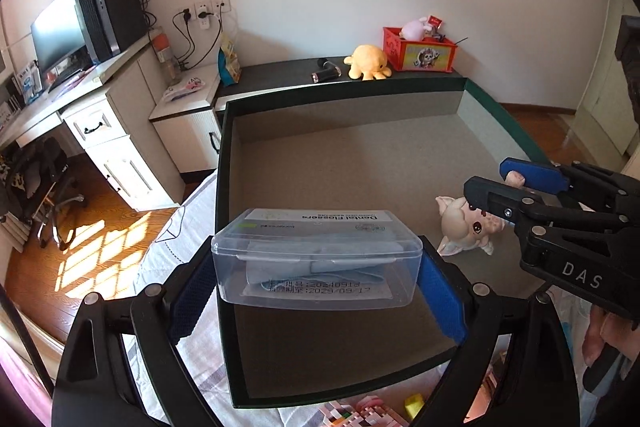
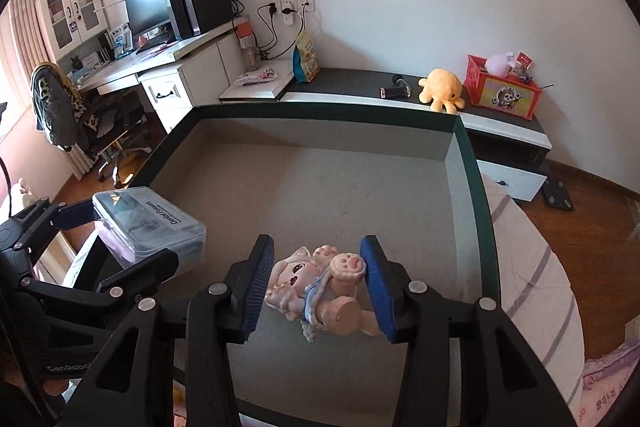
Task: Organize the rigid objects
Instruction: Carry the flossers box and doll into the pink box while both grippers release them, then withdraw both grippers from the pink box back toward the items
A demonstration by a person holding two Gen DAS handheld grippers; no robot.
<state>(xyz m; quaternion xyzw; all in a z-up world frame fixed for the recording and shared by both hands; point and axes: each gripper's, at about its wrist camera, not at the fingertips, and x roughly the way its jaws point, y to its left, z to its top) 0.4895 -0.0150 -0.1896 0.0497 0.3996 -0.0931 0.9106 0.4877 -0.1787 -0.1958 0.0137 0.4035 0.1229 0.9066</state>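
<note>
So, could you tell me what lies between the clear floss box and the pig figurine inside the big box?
Nothing: only bare grey floor of the big box separates the floss box from the pig figurine, clearest in the right wrist view.

The left gripper (image 1: 318,291) holds a clear box (image 1: 316,259) between its blue pads, above the near left part of the tray (image 1: 224,187). At right, the right gripper (image 1: 486,179) grips a pig figure (image 1: 468,227).

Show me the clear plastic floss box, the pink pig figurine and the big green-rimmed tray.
Clear plastic dental-floss box (image 1: 316,259): left wrist view, its front wall.
Pink pig figurine (image 2: 296,281): right wrist view, its face.
Large green-rimmed cardboard tray (image 2: 466,163): right wrist view, its right rim.
</note>
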